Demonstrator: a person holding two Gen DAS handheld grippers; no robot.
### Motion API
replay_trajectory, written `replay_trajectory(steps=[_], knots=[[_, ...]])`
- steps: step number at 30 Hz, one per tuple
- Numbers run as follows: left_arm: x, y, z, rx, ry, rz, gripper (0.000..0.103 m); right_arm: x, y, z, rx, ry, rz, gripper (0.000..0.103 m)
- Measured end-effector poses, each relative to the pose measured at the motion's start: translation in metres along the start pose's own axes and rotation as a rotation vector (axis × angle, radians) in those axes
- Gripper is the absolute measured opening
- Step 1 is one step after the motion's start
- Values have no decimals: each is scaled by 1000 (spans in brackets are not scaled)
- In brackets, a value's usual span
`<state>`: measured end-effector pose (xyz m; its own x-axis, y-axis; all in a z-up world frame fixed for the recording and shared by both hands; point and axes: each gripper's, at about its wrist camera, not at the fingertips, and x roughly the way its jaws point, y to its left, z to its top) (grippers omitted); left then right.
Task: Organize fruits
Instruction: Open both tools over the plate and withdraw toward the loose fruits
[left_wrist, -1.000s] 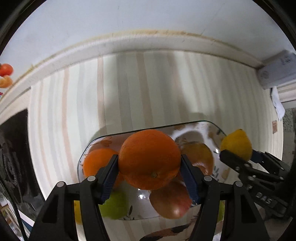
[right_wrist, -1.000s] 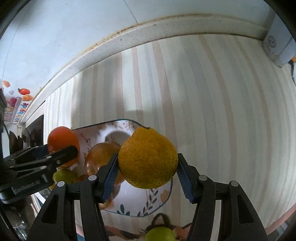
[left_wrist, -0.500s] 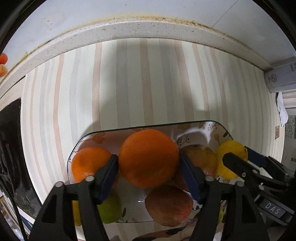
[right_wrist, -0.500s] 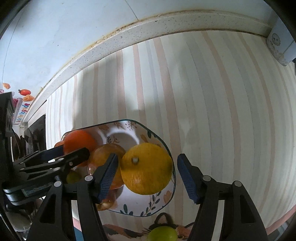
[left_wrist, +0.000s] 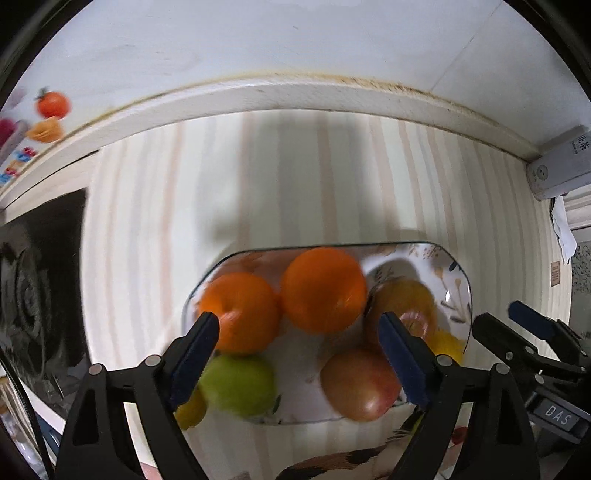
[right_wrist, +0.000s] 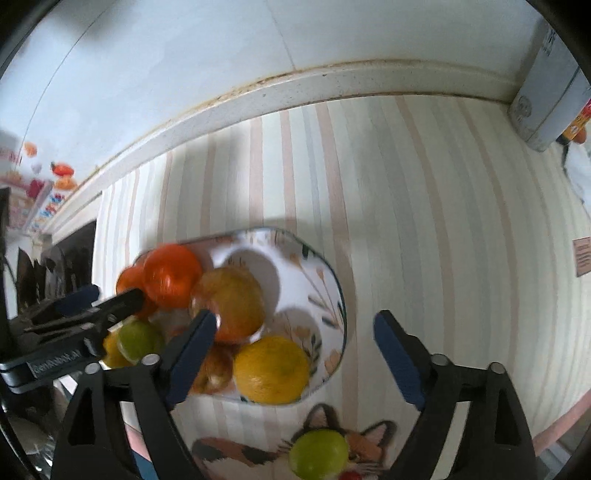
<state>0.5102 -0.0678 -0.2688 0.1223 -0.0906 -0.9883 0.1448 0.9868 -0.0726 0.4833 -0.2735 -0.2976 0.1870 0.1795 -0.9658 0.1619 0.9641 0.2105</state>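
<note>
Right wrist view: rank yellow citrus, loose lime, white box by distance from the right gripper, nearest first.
From the right gripper:
1. Yellow citrus, on the plate, just left of centre.
2. Lime, off the plate, on the cat mat below.
3. White box, far right corner by the wall.

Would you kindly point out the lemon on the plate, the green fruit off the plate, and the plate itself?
lemon (right_wrist: 271, 369): right wrist view, middle of its peel.
green fruit (right_wrist: 318, 453): right wrist view, centre, on the cat picture.
plate (right_wrist: 325, 273): right wrist view, bare right rim.

Glossy, seemingly ceramic floral plate (left_wrist: 458, 280) on matt striped cloth (left_wrist: 295, 177); dimpled-skinned yellow citrus (right_wrist: 271, 369).
</note>
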Motion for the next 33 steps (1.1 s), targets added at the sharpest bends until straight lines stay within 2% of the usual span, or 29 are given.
replay_trajectory(steps=[3, 12, 21, 33], knots=[[-14, 10, -20, -6, -48, 31, 88, -7, 13, -21, -53, -13, -62, 94], [-53, 22, -94, -24, -162, 104, 88, -33, 40, -83, -137, -64, -115, 94], [-97, 31, -141, -60, -271, 92, 88, -89, 55, -130, -156, -156, -114, 94], [-170, 29, -200, -57, -420, 43, 88, -170, 72, -183, -176, -283, -79, 94]])
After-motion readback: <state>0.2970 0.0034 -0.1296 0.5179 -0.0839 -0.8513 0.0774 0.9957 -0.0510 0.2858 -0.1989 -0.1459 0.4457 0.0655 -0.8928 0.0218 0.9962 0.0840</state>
